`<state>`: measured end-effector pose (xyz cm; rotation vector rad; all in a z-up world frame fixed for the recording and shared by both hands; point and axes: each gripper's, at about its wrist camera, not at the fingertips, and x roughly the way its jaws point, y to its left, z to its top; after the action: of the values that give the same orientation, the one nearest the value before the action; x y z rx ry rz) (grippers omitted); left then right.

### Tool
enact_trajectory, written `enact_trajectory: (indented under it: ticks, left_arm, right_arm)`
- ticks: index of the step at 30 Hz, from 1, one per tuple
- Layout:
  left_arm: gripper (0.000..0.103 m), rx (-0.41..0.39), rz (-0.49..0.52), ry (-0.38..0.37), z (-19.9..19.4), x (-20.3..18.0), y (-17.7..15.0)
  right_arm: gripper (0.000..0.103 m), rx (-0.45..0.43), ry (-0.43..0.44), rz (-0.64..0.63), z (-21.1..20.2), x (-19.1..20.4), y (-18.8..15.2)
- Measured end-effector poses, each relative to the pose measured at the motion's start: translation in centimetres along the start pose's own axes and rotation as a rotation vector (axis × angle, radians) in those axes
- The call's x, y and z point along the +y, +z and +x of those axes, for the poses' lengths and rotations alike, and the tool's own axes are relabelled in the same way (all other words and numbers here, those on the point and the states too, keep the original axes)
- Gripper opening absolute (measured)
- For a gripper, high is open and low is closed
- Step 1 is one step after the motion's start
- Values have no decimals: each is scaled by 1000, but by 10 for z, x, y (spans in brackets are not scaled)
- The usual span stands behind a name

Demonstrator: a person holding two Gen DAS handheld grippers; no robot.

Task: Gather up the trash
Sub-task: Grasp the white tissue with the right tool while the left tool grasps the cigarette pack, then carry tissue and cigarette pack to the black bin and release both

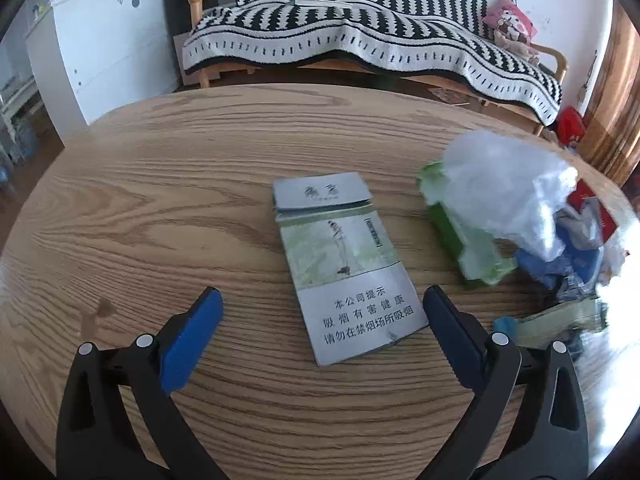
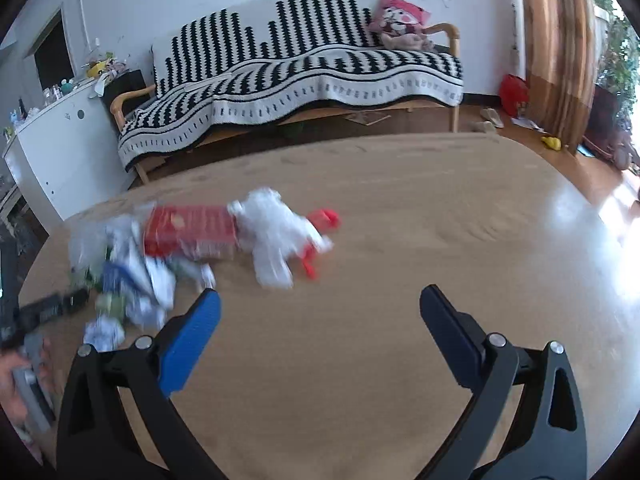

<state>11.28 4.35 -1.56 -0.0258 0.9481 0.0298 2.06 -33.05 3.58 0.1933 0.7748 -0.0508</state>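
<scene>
In the left wrist view a flattened grey-green cigarette carton (image 1: 344, 264) lies on the wooden table (image 1: 160, 200). My left gripper (image 1: 322, 300) is open, its fingers either side of the carton's near end, just above it. To the right sits a trash pile: clear crumpled plastic (image 1: 508, 196), a green packet (image 1: 472, 248), blue wrappers (image 1: 568, 264). In the right wrist view, which is blurred, my right gripper (image 2: 320, 304) is open and empty above the table (image 2: 440, 220). The pile lies ahead left: red box (image 2: 188, 232), white plastic (image 2: 276, 232), blue and white wrappers (image 2: 132, 284).
A sofa with a black-and-white blanket (image 1: 360, 28) stands beyond the table, with a pink plush toy (image 1: 508, 24) on it. A white cabinet (image 1: 104, 40) is at the left. A hand holding the other gripper's handle (image 2: 24, 376) shows at the left edge of the right wrist view.
</scene>
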Motion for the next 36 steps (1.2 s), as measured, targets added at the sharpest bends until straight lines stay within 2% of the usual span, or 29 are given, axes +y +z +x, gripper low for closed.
enact_trajectory:
  ticks: [3, 6, 9, 12, 13, 14, 15, 16, 17, 20, 23, 26, 31, 33, 36]
  left_arm:
    - [97, 0, -5, 4, 2, 10, 1]
    - [97, 2, -12, 15, 4, 17, 3]
    - [97, 5, -12, 25, 6, 21, 7]
    - [97, -5, -23, -5, 6, 26, 9]
    - [82, -18, -35, -31, 4, 28, 8]
    - [60, -44, -38, -46, -1, 30, 9]
    - [53, -34, -39, -50, -3, 31, 11]
    - [53, -29, -59, -79, -3, 33, 12]
    - [53, -22, -98, -113, -5, 37, 13]
    - [53, -23, -112, -150, -9, 38, 14]
    - [53, -52, -120, -157, -19, 35, 16]
    - [53, -87, -114, -159, -30, 29, 17]
    - [53, -96, -104, -173, -41, 15, 12]
    - [53, -110, -101, -208, -53, 11, 9]
    - [53, -150, -79, -317, -88, -7, -2]
  right_arm:
    - [96, 13, 8, -68, 28, 20, 22]
    - [95, 23, -27, -192, 55, 40, 40]
    - [85, 49, -36, -233, 75, 46, 51]
    - [65, 89, -14, -247, 93, 49, 55]
    - [46, 113, 6, -244, 99, 49, 56]
    - [23, 132, 25, -228, 102, 49, 55]
    - [20, 135, 29, -216, 103, 50, 55]
    - [17, 126, 30, -210, 101, 51, 54]
    - [16, 111, 37, -207, 96, 53, 52]
    - [16, 48, 64, -170, 75, 54, 53]
    - [16, -64, 99, -108, 33, 50, 59]
    - [16, -131, 127, -35, 1, 39, 59]
    - [16, -32, 137, 66, 9, 17, 35]
    - [16, -47, 157, 99, -4, 12, 32]
    - [16, -116, 221, 160, -46, 5, 28]
